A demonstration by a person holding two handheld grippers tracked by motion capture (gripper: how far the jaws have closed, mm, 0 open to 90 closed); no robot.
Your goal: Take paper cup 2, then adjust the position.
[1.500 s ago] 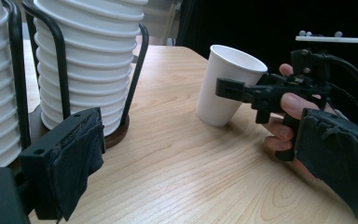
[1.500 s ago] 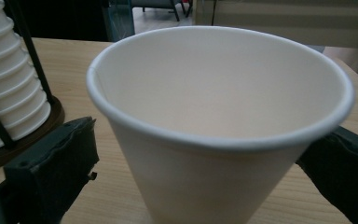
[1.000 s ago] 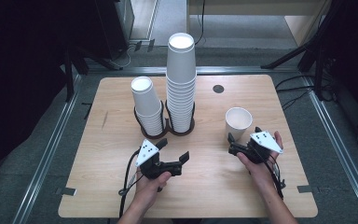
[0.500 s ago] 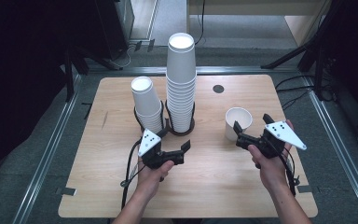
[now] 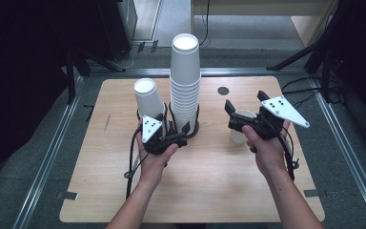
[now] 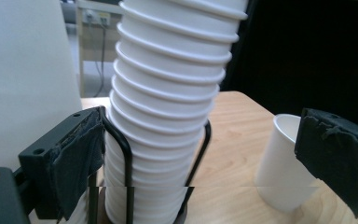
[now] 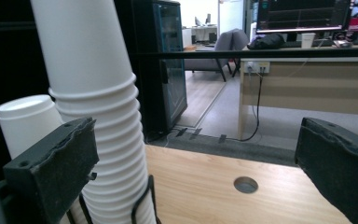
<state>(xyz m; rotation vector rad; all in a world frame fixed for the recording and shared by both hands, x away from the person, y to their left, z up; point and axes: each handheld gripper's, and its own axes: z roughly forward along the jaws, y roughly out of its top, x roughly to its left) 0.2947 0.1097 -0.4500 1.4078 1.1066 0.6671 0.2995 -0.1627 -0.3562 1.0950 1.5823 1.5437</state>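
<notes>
Centre-right of the high view: right gripper (image 5: 235, 116) jaws apart, poised over the single paper cup (image 5: 238, 129) (upright on the table (image 5: 209, 191)). Centre: left gripper (image 5: 185, 133) jaws apart, just beside the tall cup stack (image 5: 185, 81) in its wire holder (image 5: 194, 125).

- High view looks down and forward over the whole table (image 5: 205, 191).
- Left gripper view sits close, facing the tall cup stack (image 6: 168, 116).
- Right gripper view, low on the table, shares that stack (image 7: 102, 140).
</notes>
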